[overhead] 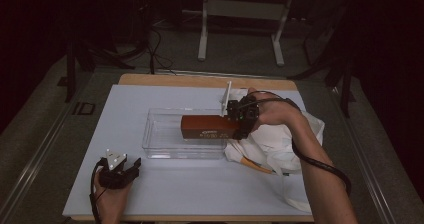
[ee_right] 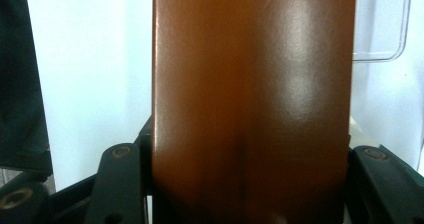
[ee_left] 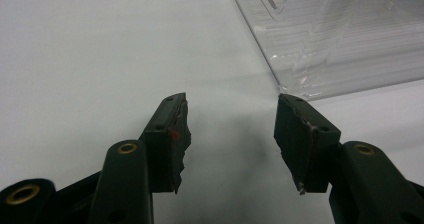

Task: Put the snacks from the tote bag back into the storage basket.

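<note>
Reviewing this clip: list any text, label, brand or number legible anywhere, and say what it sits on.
Brown box, held over the clear plastic bin by the right hand-held gripper: a small pale mark on its side in the high view, too small and blurred to read.
Brown box face in the right gripper view: no text visible.
White board, white cloth, left hand-held gripper: no text visible.

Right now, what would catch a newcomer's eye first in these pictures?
The brown box, gripped at one end by the right gripper and held over the clear plastic bin at mid-table. Next, the white bag crumpled to the bin's right. The left gripper rests open near the front edge.
</note>
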